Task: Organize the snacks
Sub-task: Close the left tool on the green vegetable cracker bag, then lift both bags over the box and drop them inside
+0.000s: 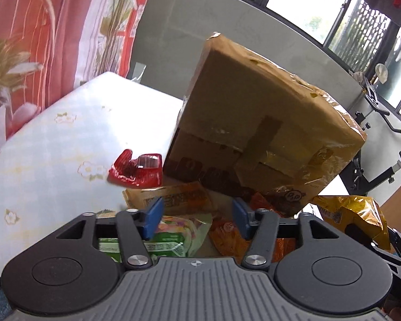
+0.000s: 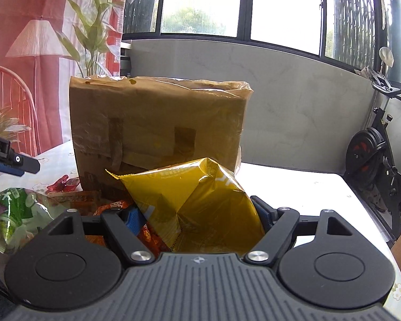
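My right gripper (image 2: 197,216) is shut on a crumpled yellow snack bag (image 2: 195,200), which fills the gap between its blue pads and is held above the table. The same yellow bag (image 1: 353,214) shows at the right of the left wrist view. My left gripper (image 1: 197,220) stands open over a pile of snacks: a green bag (image 1: 173,238) lies under it, with orange packets (image 1: 227,238) alongside and a tan packet (image 1: 173,198) just ahead. A red packet (image 1: 136,171) lies further left. Behind the pile stands a taped cardboard box (image 1: 267,123), also in the right wrist view (image 2: 157,125).
The table has a white flowered cloth (image 1: 53,147); its bare stretch (image 2: 294,187) runs right of the box to the edge. An exercise bike (image 2: 374,160) stands beyond that edge. A red chair (image 2: 10,93) and a printed curtain are at the left.
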Tool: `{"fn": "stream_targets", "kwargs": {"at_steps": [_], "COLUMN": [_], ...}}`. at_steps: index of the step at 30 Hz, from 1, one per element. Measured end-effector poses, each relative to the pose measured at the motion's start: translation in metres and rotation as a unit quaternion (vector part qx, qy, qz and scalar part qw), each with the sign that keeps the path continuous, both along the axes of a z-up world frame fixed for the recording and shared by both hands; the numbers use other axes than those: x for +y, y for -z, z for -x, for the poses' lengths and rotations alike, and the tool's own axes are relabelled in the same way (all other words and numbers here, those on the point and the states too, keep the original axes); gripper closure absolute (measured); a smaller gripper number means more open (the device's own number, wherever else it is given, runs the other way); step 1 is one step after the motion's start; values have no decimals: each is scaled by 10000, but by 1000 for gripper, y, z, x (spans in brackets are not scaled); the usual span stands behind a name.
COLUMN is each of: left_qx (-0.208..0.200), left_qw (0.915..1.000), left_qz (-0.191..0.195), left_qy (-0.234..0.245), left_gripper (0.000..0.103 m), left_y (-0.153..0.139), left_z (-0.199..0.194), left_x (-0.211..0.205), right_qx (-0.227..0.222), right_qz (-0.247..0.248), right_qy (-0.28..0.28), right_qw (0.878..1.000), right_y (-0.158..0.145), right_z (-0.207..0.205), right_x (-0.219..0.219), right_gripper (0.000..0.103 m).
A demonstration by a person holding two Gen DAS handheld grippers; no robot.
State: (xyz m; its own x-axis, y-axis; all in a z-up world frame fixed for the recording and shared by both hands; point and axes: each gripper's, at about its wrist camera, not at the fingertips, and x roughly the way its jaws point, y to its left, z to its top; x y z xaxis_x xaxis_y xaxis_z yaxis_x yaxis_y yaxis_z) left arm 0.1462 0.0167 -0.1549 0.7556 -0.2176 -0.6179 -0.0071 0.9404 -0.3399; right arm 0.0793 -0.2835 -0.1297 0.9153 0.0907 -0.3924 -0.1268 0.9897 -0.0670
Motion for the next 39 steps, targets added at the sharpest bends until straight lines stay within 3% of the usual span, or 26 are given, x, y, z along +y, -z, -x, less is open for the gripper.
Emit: {"fn": "stream_targets", "kwargs": {"at_steps": [1, 6, 10, 16, 28, 33, 39], "left_qx": [26, -11, 110, 449, 712, 980, 706], "left_qw": [10000, 9998, 9998, 9989, 9950, 9922, 9960], "left_qz": [40, 99, -142, -125, -656, -642, -439], "left_qy": [-76, -157, -69, -75, 241, 424, 328], "left_gripper": [25, 14, 5, 5, 2, 1, 19], "left_y": [0, -8, -6, 8, 33, 47, 38], "left_z": [1, 10, 16, 7, 0, -5, 3], "left_x": [4, 28, 38, 37, 9, 0, 7], "right_qx": [-12, 1, 8, 109, 208, 227, 240], "right_qz": [11, 28, -1, -82, -115, -140, -159], "right_qy": [-18, -63, -96, -166, -167, -164, -140], "right_qw": [10000, 10000, 10000, 9998, 9996, 9995, 9995], "right_y": [0, -1, -1, 5, 10, 11, 12], "right_z": [3, 8, 10, 8, 5, 5, 5], "right_x": [-1, 0, 0, 2, 0, -1, -3], "right_gripper": [23, 23, 23, 23, 23, 23, 23]}}
